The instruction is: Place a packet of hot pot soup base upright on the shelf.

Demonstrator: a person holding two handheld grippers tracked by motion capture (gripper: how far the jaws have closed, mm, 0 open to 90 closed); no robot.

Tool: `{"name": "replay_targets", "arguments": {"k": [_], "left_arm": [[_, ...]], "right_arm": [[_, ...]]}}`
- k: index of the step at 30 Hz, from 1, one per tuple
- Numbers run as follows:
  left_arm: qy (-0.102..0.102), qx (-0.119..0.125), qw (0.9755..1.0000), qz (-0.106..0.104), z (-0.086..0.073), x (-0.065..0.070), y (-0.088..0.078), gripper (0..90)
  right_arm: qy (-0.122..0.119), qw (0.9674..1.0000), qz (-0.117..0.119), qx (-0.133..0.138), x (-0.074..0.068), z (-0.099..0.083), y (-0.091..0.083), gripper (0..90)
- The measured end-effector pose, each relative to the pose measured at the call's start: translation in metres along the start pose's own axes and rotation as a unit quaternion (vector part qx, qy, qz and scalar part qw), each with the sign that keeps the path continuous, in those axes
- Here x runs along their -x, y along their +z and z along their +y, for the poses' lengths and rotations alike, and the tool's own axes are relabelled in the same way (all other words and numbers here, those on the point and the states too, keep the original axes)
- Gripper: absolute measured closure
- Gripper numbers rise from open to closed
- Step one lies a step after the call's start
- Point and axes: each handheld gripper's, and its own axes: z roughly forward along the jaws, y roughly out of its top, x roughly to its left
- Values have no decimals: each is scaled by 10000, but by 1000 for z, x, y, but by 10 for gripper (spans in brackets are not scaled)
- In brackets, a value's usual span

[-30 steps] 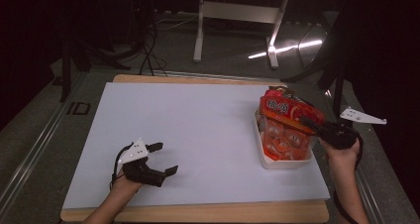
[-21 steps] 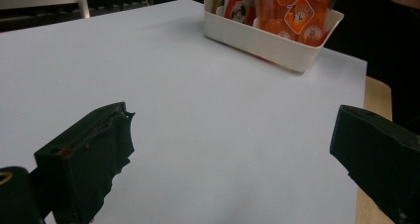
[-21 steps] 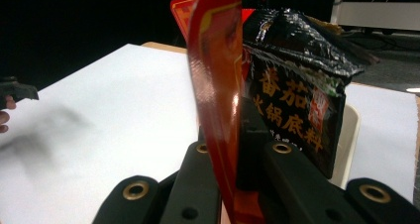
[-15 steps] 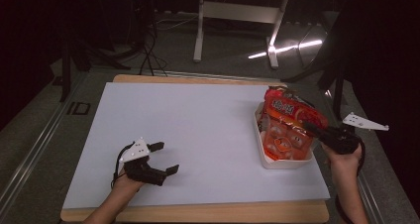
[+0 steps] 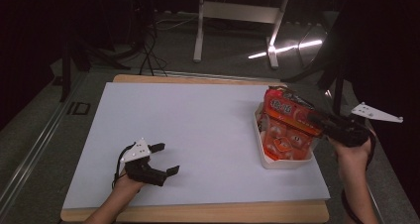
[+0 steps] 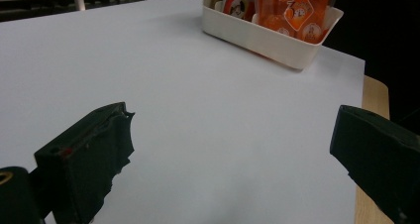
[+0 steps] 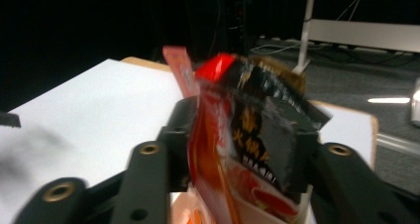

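The right gripper (image 5: 317, 121) has just been opening, its jaws loose around the red snack bag (image 5: 287, 112) standing in the white bin (image 5: 285, 162). The left gripper (image 5: 161, 159) rests open.

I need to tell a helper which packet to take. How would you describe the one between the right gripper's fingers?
Find the white bin at the white table's right edge. Orange packs fill it; the red packet with a dark panel stands tallest, between the right gripper's fingers.
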Motion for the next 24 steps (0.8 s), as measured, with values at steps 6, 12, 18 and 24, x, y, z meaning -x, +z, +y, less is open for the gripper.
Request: {"name": "replay_targets", "arguments": {"k": [6, 12, 18, 24], "left_arm": [[2, 17, 10000, 28, 1, -1, -2, 27], [4, -2, 10000, 33, 1, -2, -1, 27], [9, 6, 10000, 28, 1, -1, -2, 27], [0, -57, 10000, 38, -1, -1, -2, 27]], "right_arm": [[-224, 9996, -68, 151, -12, 25, -6, 428], [-303, 9988, -19, 374, -30, 43, -9, 260], [-267, 9984, 330, 377, -48, 49, -3, 136], [-435, 9968, 636, 232, -69, 40, 12, 137]]}}
